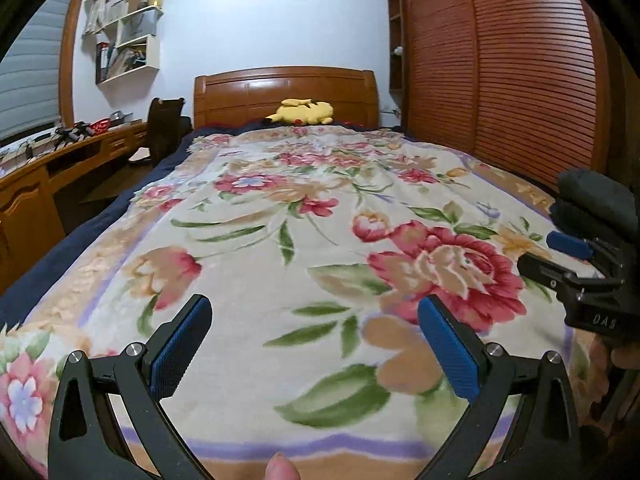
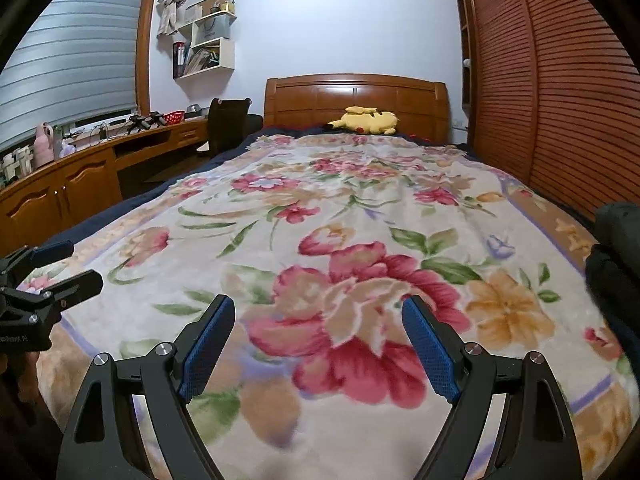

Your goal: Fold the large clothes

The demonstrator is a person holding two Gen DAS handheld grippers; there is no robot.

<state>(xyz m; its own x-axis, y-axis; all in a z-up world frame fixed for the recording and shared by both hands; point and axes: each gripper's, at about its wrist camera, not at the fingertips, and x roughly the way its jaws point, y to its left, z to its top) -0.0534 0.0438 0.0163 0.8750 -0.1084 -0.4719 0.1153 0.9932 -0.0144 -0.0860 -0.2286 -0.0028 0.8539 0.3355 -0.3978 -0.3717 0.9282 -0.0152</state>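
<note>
Both tools, the left tool (image 1: 314, 344) and right tool (image 2: 318, 340), gape empty above our floral blanket (image 1: 304, 220); ahead, the headboard (image 1: 286, 94) and perhaps a plush toy (image 1: 304, 112).

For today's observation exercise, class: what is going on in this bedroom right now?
A person holds a two-finger tool in each hand over a floral blanket spread flat across the bed. The left tool and the right tool both hover open above its near end, with nothing between their fingers. No fold has been made yet. A yellow plush toy lies by the wooden headboard.
</note>
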